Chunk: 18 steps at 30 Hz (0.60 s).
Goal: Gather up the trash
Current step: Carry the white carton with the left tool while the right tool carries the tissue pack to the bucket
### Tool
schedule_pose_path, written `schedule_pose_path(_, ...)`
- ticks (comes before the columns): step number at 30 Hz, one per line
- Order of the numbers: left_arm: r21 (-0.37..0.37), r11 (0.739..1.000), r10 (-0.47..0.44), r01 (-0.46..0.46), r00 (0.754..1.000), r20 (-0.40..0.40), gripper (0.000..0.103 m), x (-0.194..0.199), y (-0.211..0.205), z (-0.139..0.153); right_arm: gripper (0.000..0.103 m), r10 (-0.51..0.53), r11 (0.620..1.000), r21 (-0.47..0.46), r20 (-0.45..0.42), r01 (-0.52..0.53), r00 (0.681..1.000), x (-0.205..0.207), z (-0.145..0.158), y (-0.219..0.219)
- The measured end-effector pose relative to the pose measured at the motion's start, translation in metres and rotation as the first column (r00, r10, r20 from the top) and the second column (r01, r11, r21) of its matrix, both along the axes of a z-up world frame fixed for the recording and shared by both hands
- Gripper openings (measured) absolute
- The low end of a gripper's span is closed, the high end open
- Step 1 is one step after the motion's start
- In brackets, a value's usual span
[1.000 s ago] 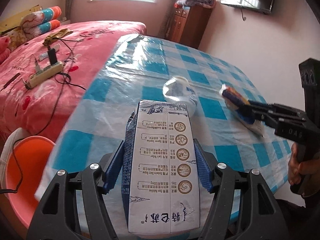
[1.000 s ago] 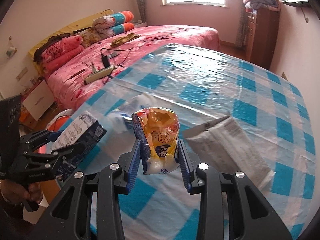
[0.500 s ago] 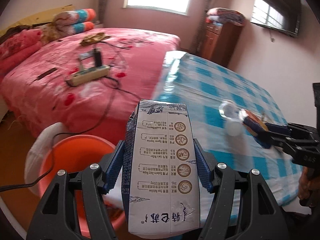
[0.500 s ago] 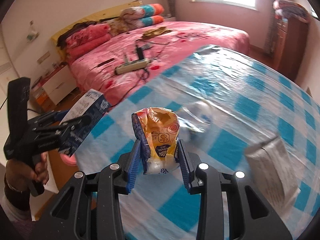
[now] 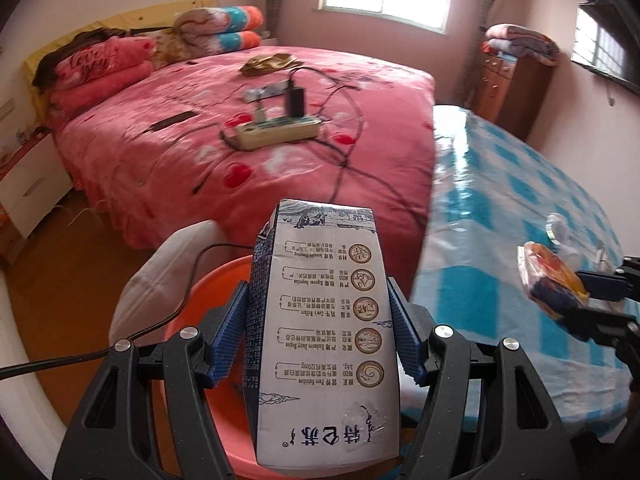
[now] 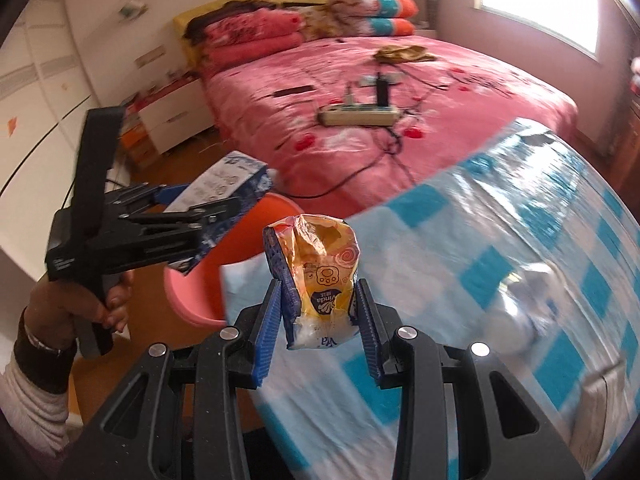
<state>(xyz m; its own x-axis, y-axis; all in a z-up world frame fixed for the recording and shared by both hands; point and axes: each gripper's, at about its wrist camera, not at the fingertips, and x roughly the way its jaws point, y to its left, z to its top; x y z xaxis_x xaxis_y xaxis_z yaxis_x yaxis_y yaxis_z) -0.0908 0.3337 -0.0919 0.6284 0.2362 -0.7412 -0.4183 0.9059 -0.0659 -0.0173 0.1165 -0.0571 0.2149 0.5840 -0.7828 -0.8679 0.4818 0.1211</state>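
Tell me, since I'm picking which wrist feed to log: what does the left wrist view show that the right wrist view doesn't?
Only the left wrist view shows the printed panel of the milk carton close up in the left claw, and the wooden cabinet. Only the right wrist view shows the hand holding that claw, and the Vinda tissue pack head-on in the right claw. Both show the orange basin, checked tablecloth and power strip.

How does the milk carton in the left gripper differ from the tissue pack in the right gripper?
The milk carton is a stiff white-and-blue box; the tissue pack is soft, crumpled yellow plastic. The carton is held over the orange basin, the pack over the table edge. Both are clamped between blue pads.
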Motion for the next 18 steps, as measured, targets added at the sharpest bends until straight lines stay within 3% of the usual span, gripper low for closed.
schedule_pose_path(18,-0.051,0.991,0.121,-0.125,0.99,-0.067,0.067,-0.015,0.045,-0.037,0.038,0.216,0.973,-0.093,0.023,-0.213,0.976,-0.042,-0.021,0.079)
